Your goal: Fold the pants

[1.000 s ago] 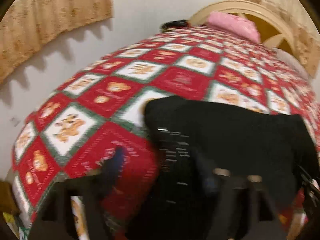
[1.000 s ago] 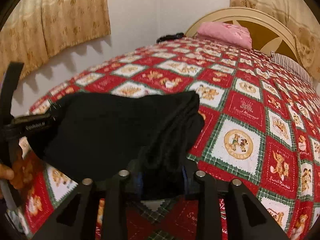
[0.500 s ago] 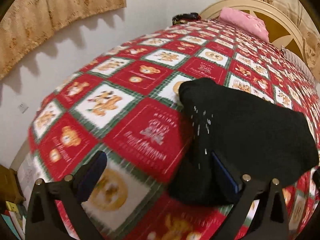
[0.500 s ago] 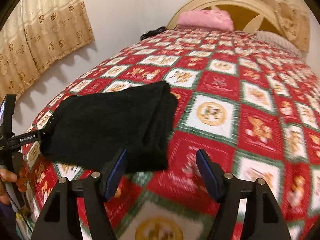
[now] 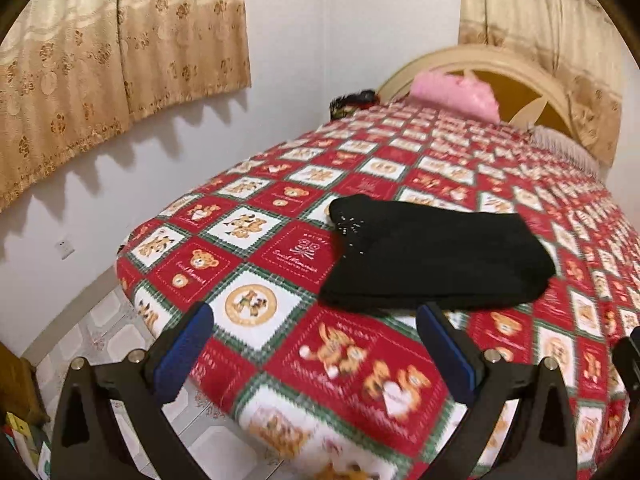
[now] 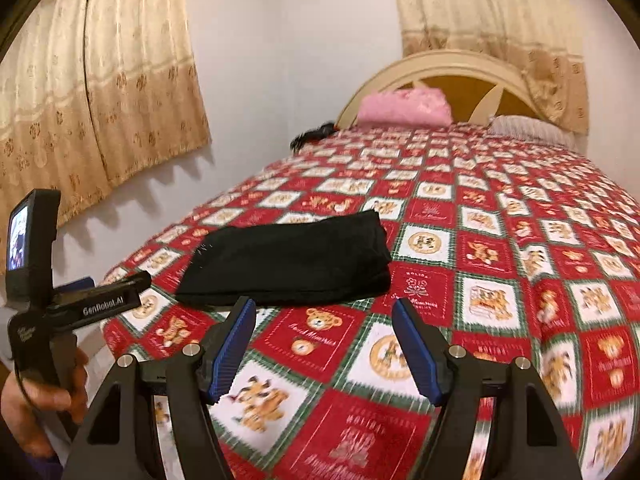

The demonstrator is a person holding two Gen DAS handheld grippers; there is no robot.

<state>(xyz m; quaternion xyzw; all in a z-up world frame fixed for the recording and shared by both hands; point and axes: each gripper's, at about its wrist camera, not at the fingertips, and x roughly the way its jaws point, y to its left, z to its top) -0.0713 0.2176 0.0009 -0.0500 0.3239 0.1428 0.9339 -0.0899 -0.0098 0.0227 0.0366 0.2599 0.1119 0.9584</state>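
Lying folded on bed — pants just beyond both open grippers.

Matt black knit pants, printed cloth bedspread, glossy cream wooden headboard, patterned fabric curtains

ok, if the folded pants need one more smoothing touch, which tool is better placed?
Right, marginally. The right tool is open and points at the near edge of the folded black pants, just past its tips. The left tool, also open, has the pants off toward its right finger.
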